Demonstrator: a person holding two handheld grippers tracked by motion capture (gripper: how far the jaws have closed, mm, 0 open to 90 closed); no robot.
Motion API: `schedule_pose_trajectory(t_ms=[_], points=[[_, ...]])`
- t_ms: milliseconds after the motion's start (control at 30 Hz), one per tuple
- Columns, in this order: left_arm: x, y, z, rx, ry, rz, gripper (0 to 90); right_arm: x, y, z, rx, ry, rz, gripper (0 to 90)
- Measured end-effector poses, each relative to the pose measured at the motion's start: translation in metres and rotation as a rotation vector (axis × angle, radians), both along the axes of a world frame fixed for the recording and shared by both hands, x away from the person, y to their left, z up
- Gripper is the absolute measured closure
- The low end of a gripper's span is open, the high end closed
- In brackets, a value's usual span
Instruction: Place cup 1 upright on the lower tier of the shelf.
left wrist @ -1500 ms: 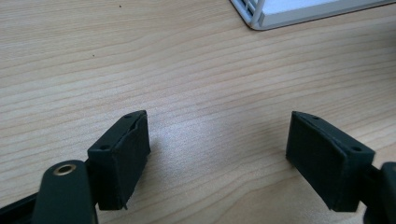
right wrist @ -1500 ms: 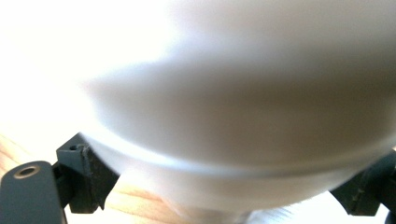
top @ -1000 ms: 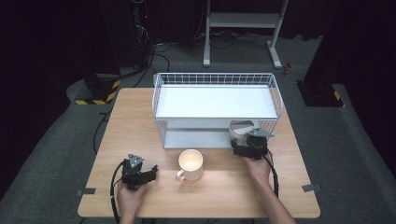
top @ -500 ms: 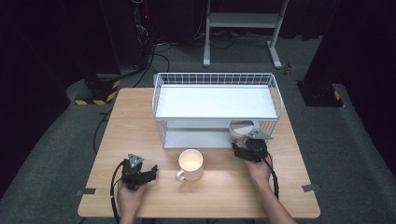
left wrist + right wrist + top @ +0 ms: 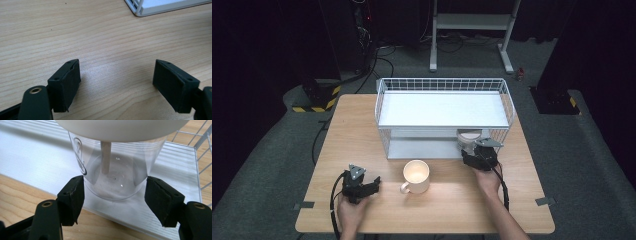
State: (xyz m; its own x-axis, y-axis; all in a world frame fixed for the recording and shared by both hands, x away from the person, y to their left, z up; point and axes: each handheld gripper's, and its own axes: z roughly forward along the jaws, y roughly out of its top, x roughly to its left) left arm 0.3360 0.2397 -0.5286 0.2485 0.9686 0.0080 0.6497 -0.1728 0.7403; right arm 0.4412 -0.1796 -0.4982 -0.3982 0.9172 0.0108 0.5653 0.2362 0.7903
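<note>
A clear plastic cup (image 5: 112, 170) with a white lid (image 5: 469, 135) and a wooden stick (image 5: 105, 157) inside stands on the lower shelf of the white wire rack (image 5: 442, 107), at its right end. My right gripper (image 5: 115, 187) reaches in from the table's front; its jaws have just been closing and both pads touch the cup's base. A cream mug (image 5: 416, 175) stands in front of the rack, handle to the left. My left gripper (image 5: 374, 184) rests left of the mug. In the left gripper view that gripper (image 5: 116, 77) is open over bare wood.
The rack fills the back half of the wooden table (image 5: 362, 130), and its upper shelf overhangs the cup. A rack corner (image 5: 140, 7) lies ahead of the left gripper. Dark floor, cables and a white stand (image 5: 472, 22) lie beyond the table.
</note>
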Motion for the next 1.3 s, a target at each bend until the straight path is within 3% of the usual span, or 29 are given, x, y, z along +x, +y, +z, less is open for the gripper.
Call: schedule_pose_trajectory(t_ms=[333, 600, 800, 1000, 1300], points=[[0.000, 0.000, 0.000, 0.000, 0.000, 0.000, 22.3, 0.007, 0.002, -0.003, 0.006, -0.003, -0.021, 38.2], [0.000, 0.000, 0.000, -0.002, -0.002, 0.002, 22.3, 0.012, 0.004, 0.000, -0.027, 0.007, -0.022, 46.1], [0.000, 0.000, 0.000, -0.003, -0.002, 0.003, 22.2, 0.016, 0.007, 0.000, -0.019, 0.035, -0.034, 50.4], [0.000, -0.001, 0.000, -0.002, -0.001, -0.002, 22.1, 0.019, 0.007, -0.001, -0.023, 0.017, -0.032, 54.4], [0.000, -0.001, 0.000, 0.005, 0.002, -0.022, 22.3, 0.024, 0.009, -0.005, -0.008, 0.036, -0.069, 59.1]])
